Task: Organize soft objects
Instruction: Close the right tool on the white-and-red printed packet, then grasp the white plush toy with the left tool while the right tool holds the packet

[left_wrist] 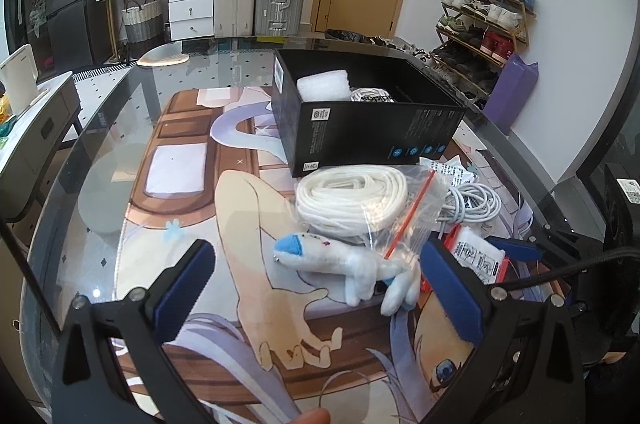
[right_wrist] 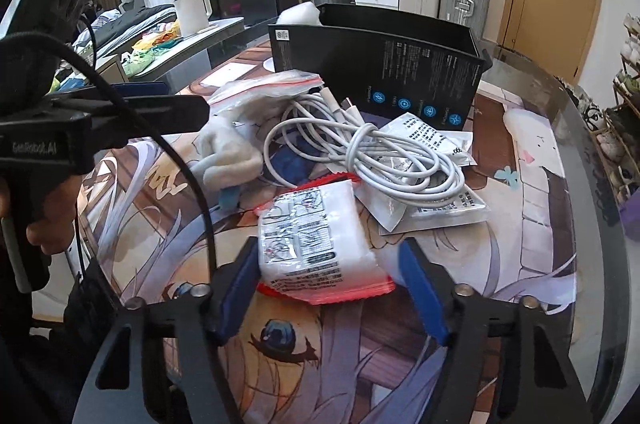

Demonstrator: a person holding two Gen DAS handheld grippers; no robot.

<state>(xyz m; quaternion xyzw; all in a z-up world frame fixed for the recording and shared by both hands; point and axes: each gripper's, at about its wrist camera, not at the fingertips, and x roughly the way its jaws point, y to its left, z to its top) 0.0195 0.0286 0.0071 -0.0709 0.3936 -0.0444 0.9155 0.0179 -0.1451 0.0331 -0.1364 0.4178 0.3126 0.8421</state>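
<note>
A small white plush shark with a blue nose lies on the printed mat, between the spread fingers of my open left gripper. Behind it lies a zip bag of coiled white rope, then an open black box holding white foam and a white roll. My right gripper is open around the near end of a red-edged white tissue packet without closing on it. The plush and the black box also show in the right wrist view.
A coiled white cable and flat white sachets lie between the packet and the box. The left gripper's body shows at the left of the right wrist view. The glass table edge curves to the right. Suitcases and a shoe rack stand beyond.
</note>
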